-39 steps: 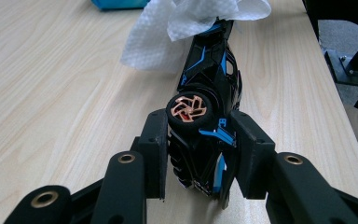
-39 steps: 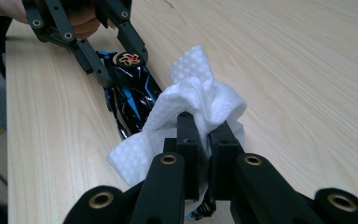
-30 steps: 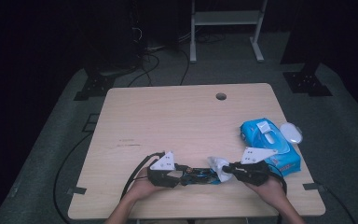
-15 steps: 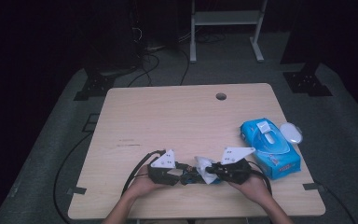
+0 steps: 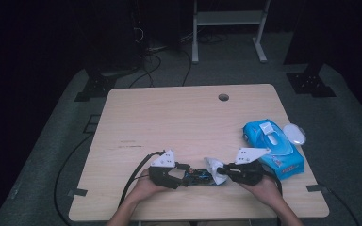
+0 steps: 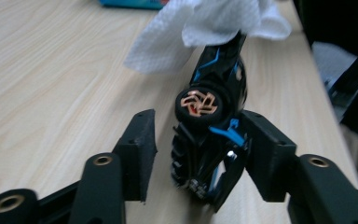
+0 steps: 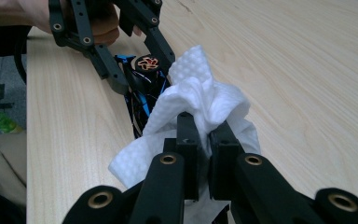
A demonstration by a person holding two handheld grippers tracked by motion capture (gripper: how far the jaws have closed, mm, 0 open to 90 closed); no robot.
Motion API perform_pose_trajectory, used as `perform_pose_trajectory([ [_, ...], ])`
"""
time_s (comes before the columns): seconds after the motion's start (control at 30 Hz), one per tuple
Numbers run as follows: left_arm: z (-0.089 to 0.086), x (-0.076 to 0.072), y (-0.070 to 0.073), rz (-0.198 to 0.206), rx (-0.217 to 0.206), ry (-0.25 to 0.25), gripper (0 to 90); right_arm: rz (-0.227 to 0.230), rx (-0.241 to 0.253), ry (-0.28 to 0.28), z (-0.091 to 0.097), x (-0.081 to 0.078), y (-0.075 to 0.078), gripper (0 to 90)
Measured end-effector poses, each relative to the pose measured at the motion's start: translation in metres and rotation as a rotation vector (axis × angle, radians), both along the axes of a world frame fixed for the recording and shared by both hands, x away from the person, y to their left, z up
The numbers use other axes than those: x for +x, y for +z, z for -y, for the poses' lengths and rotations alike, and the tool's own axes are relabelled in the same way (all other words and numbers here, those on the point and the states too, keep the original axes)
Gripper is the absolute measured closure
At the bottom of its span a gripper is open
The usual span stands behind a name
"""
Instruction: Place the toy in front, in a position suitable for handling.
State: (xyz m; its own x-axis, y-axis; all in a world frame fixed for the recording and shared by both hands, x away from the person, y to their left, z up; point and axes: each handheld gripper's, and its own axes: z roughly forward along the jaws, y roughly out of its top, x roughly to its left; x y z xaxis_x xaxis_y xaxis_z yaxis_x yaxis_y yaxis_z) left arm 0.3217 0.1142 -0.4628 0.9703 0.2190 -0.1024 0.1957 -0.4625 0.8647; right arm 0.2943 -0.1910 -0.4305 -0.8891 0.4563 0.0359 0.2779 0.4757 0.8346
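We're wiping a toy car (image 6: 212, 135) w/ a wipe (image 7: 200, 105), near the front edge of the table (image 5: 169, 117), between both hands.

Left gripper (image 6: 196, 154): jaws have just been opening. The car sits between them, one pad touching its side, the other standing off w/ a clear gap, so it's loose, not clamped.

Right gripper (image 7: 204, 140): jaws pressed together, pinching the wipe, which drapes over the car's far end. In the high view it's just beside the wipe pack (image 5: 273, 148).

To do the step well, imo:
- re-close left on the car body before rubbing, else the car will likely skid or roll on its wheel (image 6: 200, 105).
- grip the sides, not the wheel, so the top stays free.
- keep right's pinch firm; drag the wipe in short strokes along the body, toward left.
- keep the wipe bunched at the tips so the jaws don't scrape the car.
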Motion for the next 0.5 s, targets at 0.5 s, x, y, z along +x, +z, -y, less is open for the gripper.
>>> perform_pose_trajectory([
  [0.5, -0.0017, 0.0050, 0.0049, -0.116, -0.074, 0.044, 38.2, 0.007, 0.010, 0.004, 0.0005, -0.0058, -0.0014, 84.6],
])
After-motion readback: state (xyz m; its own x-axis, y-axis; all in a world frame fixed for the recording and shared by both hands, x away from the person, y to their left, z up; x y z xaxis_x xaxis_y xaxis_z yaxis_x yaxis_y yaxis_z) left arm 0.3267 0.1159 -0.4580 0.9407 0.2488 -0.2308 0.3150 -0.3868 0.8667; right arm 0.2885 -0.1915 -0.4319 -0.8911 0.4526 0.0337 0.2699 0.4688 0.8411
